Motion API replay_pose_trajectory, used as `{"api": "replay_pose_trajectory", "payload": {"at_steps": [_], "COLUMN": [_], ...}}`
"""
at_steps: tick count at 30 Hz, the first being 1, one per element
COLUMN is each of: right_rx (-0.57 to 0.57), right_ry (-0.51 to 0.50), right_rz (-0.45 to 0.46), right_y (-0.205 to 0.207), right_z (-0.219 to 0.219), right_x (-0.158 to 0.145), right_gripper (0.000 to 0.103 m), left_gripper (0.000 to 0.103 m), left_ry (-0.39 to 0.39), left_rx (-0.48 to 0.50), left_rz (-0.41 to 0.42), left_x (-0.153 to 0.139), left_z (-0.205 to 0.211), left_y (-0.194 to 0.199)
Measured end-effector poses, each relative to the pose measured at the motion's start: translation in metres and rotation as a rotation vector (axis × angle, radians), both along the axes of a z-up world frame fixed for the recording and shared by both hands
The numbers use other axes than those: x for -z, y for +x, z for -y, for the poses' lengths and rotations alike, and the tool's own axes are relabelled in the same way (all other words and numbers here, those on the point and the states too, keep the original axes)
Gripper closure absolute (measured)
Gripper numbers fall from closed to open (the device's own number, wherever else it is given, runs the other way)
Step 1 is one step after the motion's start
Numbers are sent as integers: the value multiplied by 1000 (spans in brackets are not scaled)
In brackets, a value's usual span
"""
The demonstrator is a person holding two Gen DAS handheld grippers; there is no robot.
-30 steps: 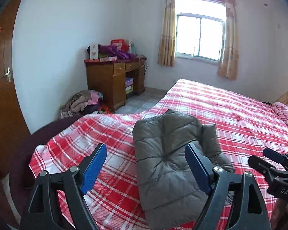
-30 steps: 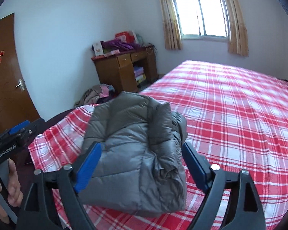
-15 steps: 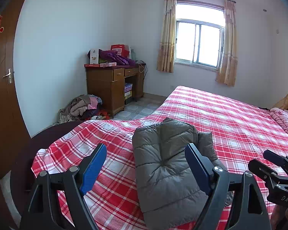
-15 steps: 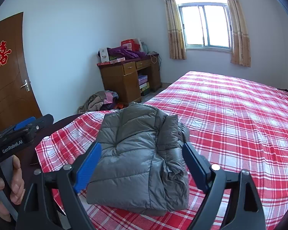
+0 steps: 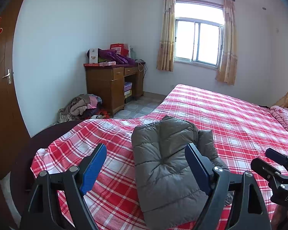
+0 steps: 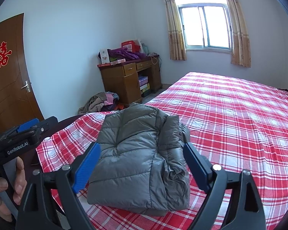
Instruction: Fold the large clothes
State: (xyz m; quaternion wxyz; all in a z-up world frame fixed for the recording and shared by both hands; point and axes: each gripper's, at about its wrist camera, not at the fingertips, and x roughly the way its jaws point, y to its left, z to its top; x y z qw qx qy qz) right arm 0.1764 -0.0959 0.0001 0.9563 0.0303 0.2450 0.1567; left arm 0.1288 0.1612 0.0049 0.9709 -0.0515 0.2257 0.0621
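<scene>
A grey quilted puffer jacket (image 5: pixel 167 164) lies folded into a compact bundle near the front corner of the bed; it also shows in the right wrist view (image 6: pixel 140 159). My left gripper (image 5: pixel 146 169) is open and empty, held above and in front of the jacket, not touching it. My right gripper (image 6: pixel 142 168) is open and empty, held back from the jacket's near edge. The right gripper's body (image 5: pixel 278 176) shows at the right edge of the left wrist view. The left gripper's body (image 6: pixel 19 140), held by a hand, shows at the left of the right wrist view.
The bed has a red and white plaid sheet (image 5: pixel 230 118) (image 6: pixel 240 115). A wooden desk (image 5: pixel 113 84) with boxes and purple clothes stands by the far wall. A pile of clothes (image 5: pixel 82 107) lies on the floor. A brown door (image 6: pixel 7 72) is at left. A pink blanket (image 5: pixel 284 117) lies at far right.
Both grippers have lifted and drawn back from the jacket, so more of the room and bed shows. The jacket has not moved. Both stay open.
</scene>
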Motion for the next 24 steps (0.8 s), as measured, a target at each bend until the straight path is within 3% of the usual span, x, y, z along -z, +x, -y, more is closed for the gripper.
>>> {"api": "replay_pose_trajectory", "payload": {"at_steps": [24], "right_rx": [-1], "right_ry": [8], "right_rz": [-6], "right_y": [-1], "right_z": [-4], "right_x": [2], "right_gripper": [13], "left_gripper": [19], "left_ry": [3], "left_rx": [3], "left_rz": [-15], "left_x": [5], "left_z": [2], "left_y": [5]}}
